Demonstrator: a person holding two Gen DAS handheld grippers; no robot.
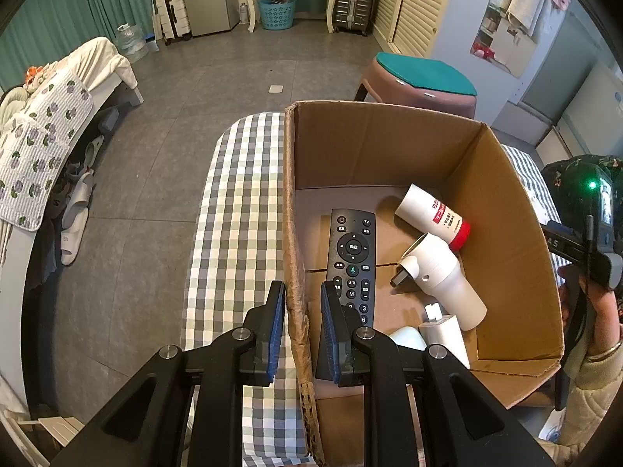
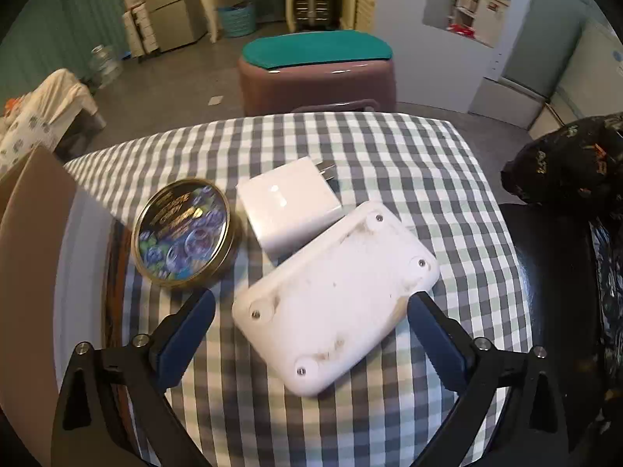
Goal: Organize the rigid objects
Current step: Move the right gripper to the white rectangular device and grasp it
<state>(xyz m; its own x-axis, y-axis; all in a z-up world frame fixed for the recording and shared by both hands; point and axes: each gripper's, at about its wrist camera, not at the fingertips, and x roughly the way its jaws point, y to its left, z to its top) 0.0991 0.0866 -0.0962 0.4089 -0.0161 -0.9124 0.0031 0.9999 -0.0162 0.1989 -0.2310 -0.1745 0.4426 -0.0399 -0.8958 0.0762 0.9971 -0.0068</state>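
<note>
Nearest the right-hand camera, the right claw is seen spread to its widest, its two blue-padded fingers standing apart on either side of a white flat device that lies bottom-up on the checked tablecloth. Nothing is held; the pads are not touching the casing. The device lies directly ahead of and between the fingers, with its long axis running diagonally from lower left to upper right, so the fingers are judged to straddle it slantwise rather than squarely across its narrow side. A roll of the wrist is probably needed before a clean grip.

Just beyond, a white plug adapter is touching or overlapped by the device's far corner, and a round tin rests near, to the left.

In the left-hand camera, the left claw is clamped on the near wall of a cardboard box, steadying it. Inside the box lie a black remote, a white bottle with a red cap and other white items. The right hand is the nearer to the device.
</note>
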